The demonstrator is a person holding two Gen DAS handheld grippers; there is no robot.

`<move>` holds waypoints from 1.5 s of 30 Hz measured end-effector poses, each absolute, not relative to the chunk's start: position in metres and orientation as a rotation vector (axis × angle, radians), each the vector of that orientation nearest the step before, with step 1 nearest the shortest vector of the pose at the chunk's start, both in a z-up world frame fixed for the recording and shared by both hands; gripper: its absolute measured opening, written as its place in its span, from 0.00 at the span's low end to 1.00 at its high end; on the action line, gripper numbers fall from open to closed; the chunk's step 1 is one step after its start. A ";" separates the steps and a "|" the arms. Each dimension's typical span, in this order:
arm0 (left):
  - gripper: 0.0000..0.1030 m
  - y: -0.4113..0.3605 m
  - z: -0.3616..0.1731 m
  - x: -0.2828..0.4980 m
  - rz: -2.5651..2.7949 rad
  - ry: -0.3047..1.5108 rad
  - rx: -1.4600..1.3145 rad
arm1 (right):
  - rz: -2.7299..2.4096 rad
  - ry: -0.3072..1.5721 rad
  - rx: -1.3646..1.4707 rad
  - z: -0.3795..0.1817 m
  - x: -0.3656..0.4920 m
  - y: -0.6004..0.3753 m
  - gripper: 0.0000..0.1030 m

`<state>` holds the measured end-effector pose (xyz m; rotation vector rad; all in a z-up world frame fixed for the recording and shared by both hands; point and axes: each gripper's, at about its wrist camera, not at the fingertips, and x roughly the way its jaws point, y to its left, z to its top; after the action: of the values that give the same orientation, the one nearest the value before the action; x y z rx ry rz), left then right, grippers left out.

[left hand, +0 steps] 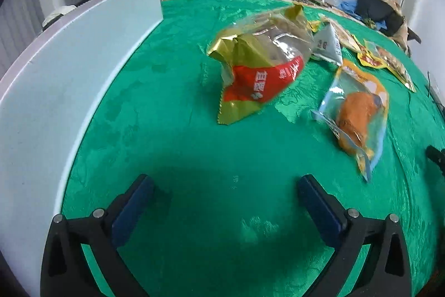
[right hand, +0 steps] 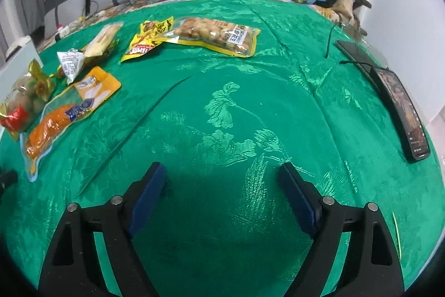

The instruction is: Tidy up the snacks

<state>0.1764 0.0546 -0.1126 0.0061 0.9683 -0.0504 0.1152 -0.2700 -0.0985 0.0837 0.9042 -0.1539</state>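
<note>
Both the left gripper (left hand: 225, 188) and right gripper (right hand: 222, 174) hang with jaws wide and empty over the green cloth (right hand: 222, 102). Beyond lie the gold-and-red snack bag (left hand: 258, 68) and orange pouch (left hand: 358, 116), with a peanut packet (right hand: 214, 35) farther back

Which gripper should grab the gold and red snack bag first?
Probably the left gripper: it is open, with the gold and red bag nearly straight ahead. For the right gripper, that bag sits far off to the side.
</note>
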 end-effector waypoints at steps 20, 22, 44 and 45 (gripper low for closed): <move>1.00 0.057 -0.112 0.173 -0.044 0.959 0.002 | -0.151 0.905 0.085 -0.102 0.119 -0.267 0.85; 1.00 0.057 -0.112 0.173 -0.045 0.959 0.002 | -0.152 0.906 0.084 -0.102 0.119 -0.267 0.85; 1.00 0.058 -0.111 0.174 -0.041 0.960 0.002 | -0.150 0.906 0.086 -0.103 0.120 -0.268 0.87; 1.00 0.058 -0.111 0.174 -0.041 0.960 0.002 | -0.150 0.906 0.086 -0.103 0.120 -0.267 0.87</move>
<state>0.1739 0.0583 -0.1115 0.0024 0.9601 -0.0407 0.1202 -0.2673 -0.1027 0.0859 0.9057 -0.1499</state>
